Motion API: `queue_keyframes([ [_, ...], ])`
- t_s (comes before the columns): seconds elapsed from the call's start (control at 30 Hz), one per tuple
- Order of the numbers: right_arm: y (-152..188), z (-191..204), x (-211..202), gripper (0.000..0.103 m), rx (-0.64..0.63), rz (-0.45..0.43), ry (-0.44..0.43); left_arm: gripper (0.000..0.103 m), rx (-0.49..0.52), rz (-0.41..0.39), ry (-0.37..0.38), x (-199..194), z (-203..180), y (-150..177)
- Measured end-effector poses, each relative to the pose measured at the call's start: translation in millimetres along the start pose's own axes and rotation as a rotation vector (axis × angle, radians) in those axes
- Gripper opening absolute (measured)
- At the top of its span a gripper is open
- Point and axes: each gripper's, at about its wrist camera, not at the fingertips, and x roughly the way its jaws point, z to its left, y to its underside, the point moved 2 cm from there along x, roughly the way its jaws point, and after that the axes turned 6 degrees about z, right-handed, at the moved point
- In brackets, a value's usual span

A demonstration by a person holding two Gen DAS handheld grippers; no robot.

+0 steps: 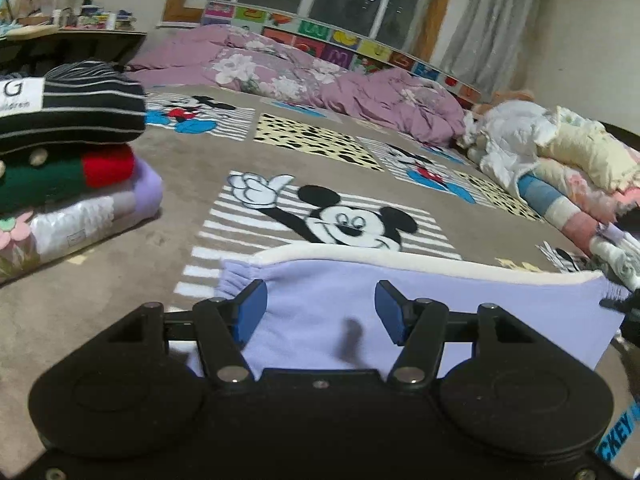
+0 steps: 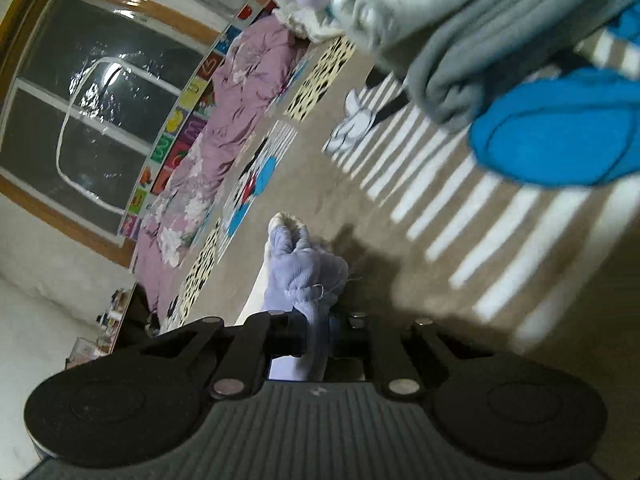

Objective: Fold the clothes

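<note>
Right tongs [image 2: 318, 330] pinch the soft lavender fleece garment [image 1: 400, 312] (bunched cuff); left tongs [image 1: 320, 312] gape, empty: smooth before creasing.

A tan blanket [image 1: 132, 264] printed with cartoon mice and spotted squares covers the bed. On it, right under the tool, lies a lilac garment [image 1: 320, 308] with a white edge. To the tool's left stands a pile of folded clothes [image 1: 68, 152]. Far ahead lies a rumpled purple quilt [image 1: 288, 76]. To the right lies a loose heap of clothes [image 1: 560, 164].
</note>
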Motion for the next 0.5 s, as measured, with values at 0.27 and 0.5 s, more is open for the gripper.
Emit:
queue_keyframes([
  [0.27,-10,4,-16,0.011,-0.078,-0.022,0.024,0.059,-0.027,0.035,0.031,14,-5,-1],
  [0.5,-7,44,-27,0.011,-0.178,-0.048,-0.018,0.059,-0.073,-0.047,0.090,1,-3,-9],
])
